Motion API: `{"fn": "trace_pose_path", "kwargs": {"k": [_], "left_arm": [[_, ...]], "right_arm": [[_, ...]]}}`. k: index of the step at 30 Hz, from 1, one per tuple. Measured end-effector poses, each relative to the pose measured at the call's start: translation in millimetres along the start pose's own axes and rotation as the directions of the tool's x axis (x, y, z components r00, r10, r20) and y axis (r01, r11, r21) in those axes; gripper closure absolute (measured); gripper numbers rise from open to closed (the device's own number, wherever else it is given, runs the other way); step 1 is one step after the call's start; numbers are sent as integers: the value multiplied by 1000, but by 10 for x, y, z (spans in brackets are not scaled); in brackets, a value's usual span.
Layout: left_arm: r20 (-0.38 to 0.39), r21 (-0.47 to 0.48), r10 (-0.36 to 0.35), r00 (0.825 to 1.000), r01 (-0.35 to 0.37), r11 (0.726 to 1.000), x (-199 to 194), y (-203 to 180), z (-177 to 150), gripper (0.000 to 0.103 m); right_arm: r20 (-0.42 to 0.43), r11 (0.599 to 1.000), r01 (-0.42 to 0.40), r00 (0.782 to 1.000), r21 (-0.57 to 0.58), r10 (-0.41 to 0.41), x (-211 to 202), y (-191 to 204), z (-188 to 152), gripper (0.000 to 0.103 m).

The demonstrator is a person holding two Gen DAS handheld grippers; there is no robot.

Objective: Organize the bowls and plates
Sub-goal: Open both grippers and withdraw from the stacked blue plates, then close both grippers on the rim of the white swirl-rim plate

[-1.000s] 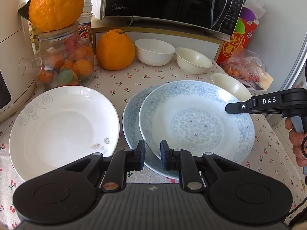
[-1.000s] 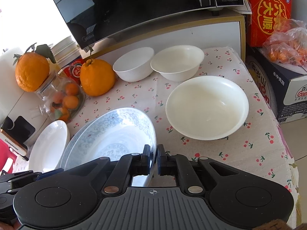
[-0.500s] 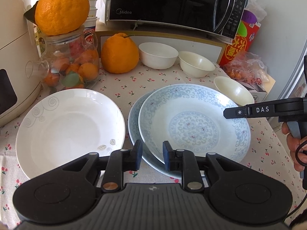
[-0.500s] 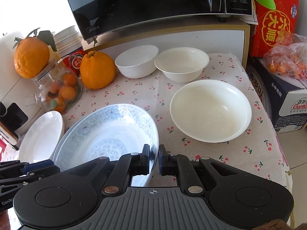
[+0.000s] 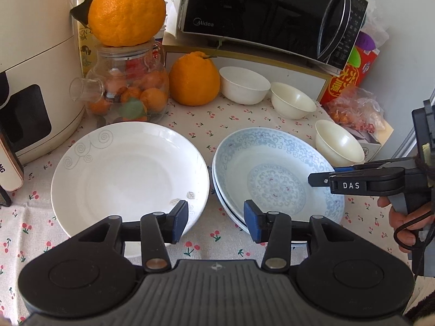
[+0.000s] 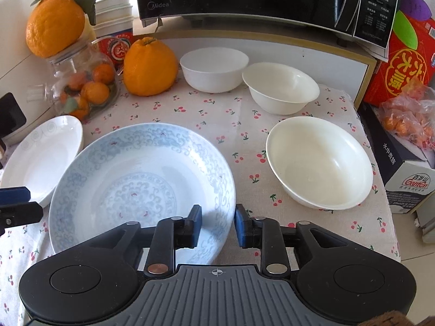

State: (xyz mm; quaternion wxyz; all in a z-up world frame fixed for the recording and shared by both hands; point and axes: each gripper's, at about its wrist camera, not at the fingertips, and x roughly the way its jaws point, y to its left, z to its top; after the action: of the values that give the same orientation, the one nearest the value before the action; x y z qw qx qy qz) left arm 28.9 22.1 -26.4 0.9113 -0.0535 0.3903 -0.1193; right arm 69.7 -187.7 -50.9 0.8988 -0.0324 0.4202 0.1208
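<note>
Two blue-patterned plates (image 5: pixel 274 174) lie stacked on the cherry-print cloth; the stack also shows in the right wrist view (image 6: pixel 141 182). A white plate (image 5: pixel 127 176) lies to their left, seen small in the right wrist view (image 6: pixel 40 152). Three white bowls sit behind and to the right: one (image 6: pixel 319 160) near, two (image 6: pixel 280 87) (image 6: pixel 213 70) at the back. My left gripper (image 5: pixel 215 224) is open and empty, between the two plates' near rims. My right gripper (image 6: pixel 217 225) is open, straddling the blue stack's right rim.
A microwave (image 5: pixel 269 13) stands on a shelf at the back. A large orange (image 5: pixel 194 78) and a glass jar of fruit (image 5: pixel 127 92) with another orange on top stand back left. A white appliance (image 5: pixel 32 68) is left; boxes (image 6: pixel 407 146) right.
Both grippers have opened from shut. The blue plates now lie squarely stacked instead of offset. Both grippers have pulled back a little.
</note>
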Motion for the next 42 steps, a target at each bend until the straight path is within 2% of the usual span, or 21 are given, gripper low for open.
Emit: {"fn": "trace_pose_path", "kwargs": {"k": [2, 3, 4, 6, 9, 10, 13, 17, 20, 24, 30, 32, 36, 38, 40, 41, 42], "left_arm": [[20, -7, 1, 1000, -1, 1000, -71, 53, 12, 47], [29, -9, 7, 1000, -6, 1000, -102, 75, 14, 39], [37, -14, 15, 999, -15, 1000, -131, 107, 20, 32], [47, -28, 28, 999, -27, 999, -166, 163, 24, 26], [55, -64, 69, 996, -65, 996, -177, 279, 34, 10], [55, -77, 85, 995, -81, 994, -180, 324, 38, 7], [50, -111, 127, 991, -121, 986, -177, 451, 41, 5], [42, -159, 167, 985, -158, 975, -156, 625, 19, 3], [25, -193, 180, 983, -172, 966, -117, 740, -1, 3], [-2, -248, 169, 986, -164, 955, -74, 853, -46, 3], [40, -282, 153, 987, -135, 950, -49, 955, -154, 4], [57, -284, 143, 988, -121, 951, -56, 983, -193, 5], [73, -291, 108, 991, -82, 953, -52, 1033, -222, 14], [72, -292, 96, 993, -71, 954, -49, 1051, -237, 18], [58, -296, 91, 994, -70, 953, -40, 1055, -261, 26], [50, -300, 87, 995, -68, 951, -24, 1057, -267, 28], [42, -306, 83, 996, -66, 950, -14, 1061, -275, 33]], "right_arm": [[-3, 1000, 9, 1000, 11, -9, -5, 23, 38, 53], [0, 1000, 4, 1000, 16, -4, -20, 36, 60, 41], [6, 1000, -4, 1000, 22, 4, -43, 50, 82, 33], [26, 1000, -9, 1000, 22, 8, -102, 97, 128, 31], [55, 999, -3, 998, 44, 1, -174, 156, 194, 24], [65, 998, -6, 998, 58, 2, -192, 174, 223, 23], [100, 996, -30, 995, 81, 22, -225, 264, 322, 17], [111, 994, -69, 992, 88, 59, -187, 482, 496, 15], [138, 994, -105, 985, 27, 100, -167, 775, 673, 13], [195, 980, -182, 962, -78, 194, -115, 1169, 778, 8], [157, 942, -329, 929, -71, 336, 217, 1352, 760, 8], [134, 935, -350, 926, -54, 354, 330, 1351, 785, 8], [99, 926, -377, 921, -27, 378, 500, 1328, 823, 12], [88, 922, -387, 918, -20, 387, 546, 1320, 822, 22], [66, 920, -391, 918, -18, 391, 593, 1323, 816, 43], [54, 921, -389, 919, -20, 390, 616, 1333, 814, 48], [41, 922, -385, 921, -25, 386, 637, 1345, 811, 58]]}}
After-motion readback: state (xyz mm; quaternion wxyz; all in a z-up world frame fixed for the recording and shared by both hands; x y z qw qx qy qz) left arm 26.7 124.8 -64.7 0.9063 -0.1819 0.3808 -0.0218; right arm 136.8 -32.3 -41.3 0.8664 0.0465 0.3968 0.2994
